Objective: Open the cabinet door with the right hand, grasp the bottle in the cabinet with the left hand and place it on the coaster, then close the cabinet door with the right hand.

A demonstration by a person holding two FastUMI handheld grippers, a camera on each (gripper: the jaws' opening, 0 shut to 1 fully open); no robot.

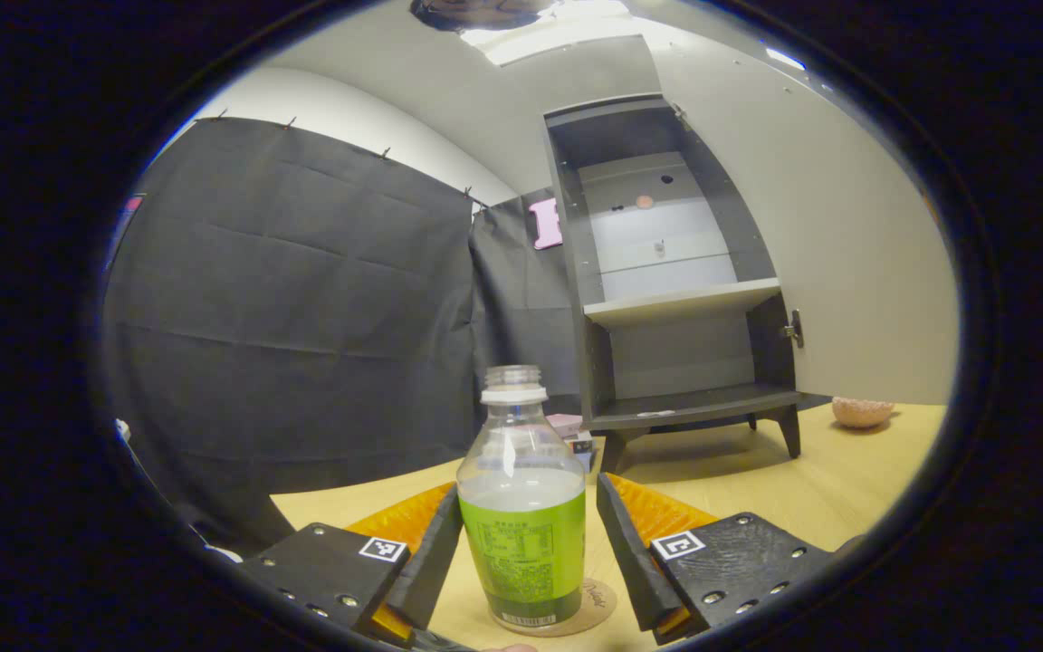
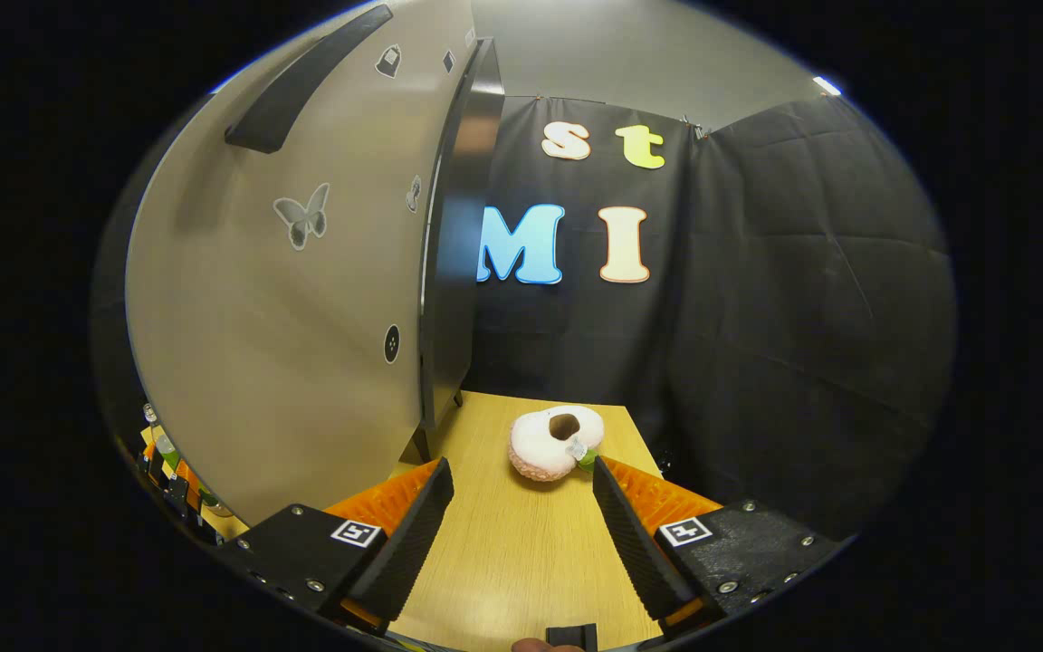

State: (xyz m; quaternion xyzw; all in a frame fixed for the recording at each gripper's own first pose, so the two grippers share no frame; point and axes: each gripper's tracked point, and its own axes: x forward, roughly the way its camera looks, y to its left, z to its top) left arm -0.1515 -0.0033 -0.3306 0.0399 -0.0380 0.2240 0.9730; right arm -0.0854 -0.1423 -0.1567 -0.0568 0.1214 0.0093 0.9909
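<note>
With my left gripper (image 1: pixel 526 543) jaws spread either side of the clear, green-labelled plastic bottle (image 1: pixel 522 507) standing on the round cork coaster (image 1: pixel 596 605), it looked light, slick, best gripped mid-label; right gripper (image 2: pixel 521 534) jaws gaped empty.

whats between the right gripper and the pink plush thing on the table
Bare wooden table, as the right gripper view shows. The right gripper is open over it, and the pink plush lies farther ahead, beside the open cabinet door.

Left tongs (image 1: pixel 526 552) parted; right tongs (image 2: pixel 521 534) parted.
</note>
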